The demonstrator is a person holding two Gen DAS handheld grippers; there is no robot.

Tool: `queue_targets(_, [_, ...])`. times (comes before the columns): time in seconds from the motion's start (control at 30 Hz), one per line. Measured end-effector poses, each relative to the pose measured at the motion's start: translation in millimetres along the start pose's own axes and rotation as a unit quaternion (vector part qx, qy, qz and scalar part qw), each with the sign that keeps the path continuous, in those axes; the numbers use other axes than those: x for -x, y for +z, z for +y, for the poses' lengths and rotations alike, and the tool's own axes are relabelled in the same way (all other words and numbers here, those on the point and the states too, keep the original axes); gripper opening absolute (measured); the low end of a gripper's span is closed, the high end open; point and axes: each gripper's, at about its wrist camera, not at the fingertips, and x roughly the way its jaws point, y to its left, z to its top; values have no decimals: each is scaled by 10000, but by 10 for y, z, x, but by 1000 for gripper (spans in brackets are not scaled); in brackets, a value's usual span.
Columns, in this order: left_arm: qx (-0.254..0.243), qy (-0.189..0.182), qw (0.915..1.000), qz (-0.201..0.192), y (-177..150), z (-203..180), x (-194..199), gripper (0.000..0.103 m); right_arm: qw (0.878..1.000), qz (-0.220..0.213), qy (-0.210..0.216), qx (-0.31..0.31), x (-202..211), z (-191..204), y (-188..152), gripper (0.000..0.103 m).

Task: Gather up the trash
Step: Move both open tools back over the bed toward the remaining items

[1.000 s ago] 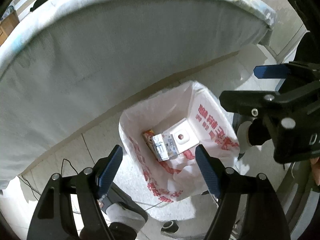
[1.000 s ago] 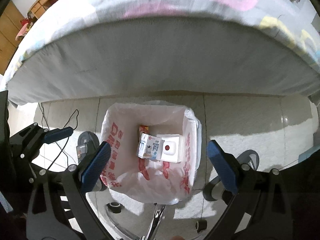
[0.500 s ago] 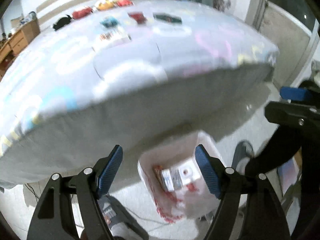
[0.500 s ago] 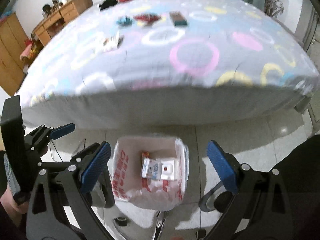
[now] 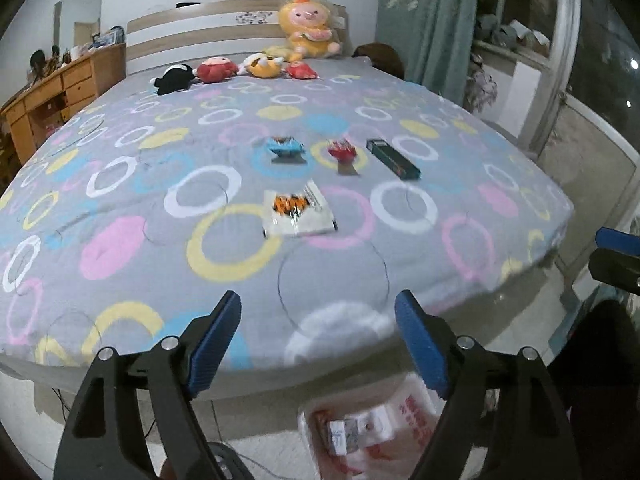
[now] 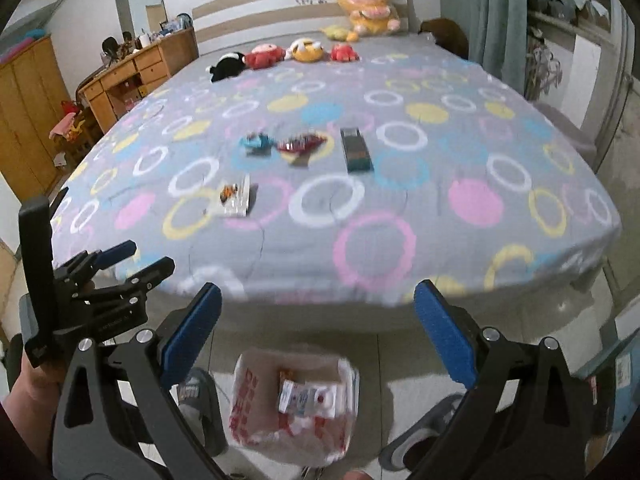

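left wrist view: the left gripper [image 5: 318,344] hangs with its blue-padded jaws spread wide and nothing between them, above the foot edge of the bed [image 5: 120,184]. right wrist view shows the right gripper [image 6: 316,336] the same way — jaws wide apart, empty — with the left gripper off to its left, gripped in a hand [image 6: 28,384].

below the jaws, on the tiled floor just beside the bed's foot, stands a bin lined with a white bag with red print [image 6: 248,412]; small cartons [image 6: 306,396] lie inside it.

farther out, on the grey sheet with coloured rings, the trash is spread mid-bed: a clear wrapper with orange print [image 5: 298,212] nearest, then a blue wrapper [image 5: 284,147], a red wrapper [image 5: 343,151] just beside it, and a dark green box [image 5: 393,159] to the right — all apart from one another.

plush toys [image 5: 256,68] line the headboard, and a wooden dresser [image 5: 60,92] stands to the left.
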Motion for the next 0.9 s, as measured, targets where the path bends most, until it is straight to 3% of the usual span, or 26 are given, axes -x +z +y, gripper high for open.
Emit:
queue_targets(0.37, [103,126,9999,57,536,106,-404,86,9997,-227,-19,4,-196,-120,677,94])
queue_targets(0.63, [-29,266,9990,370,768,102,-883,86,9997,-40,20,-241,-596,-490,1143,94])
queue_targets(0.9, [662,770,9909,887,846,194,-1278,86,9992,387,43,78,-1306,-511,1422,94])
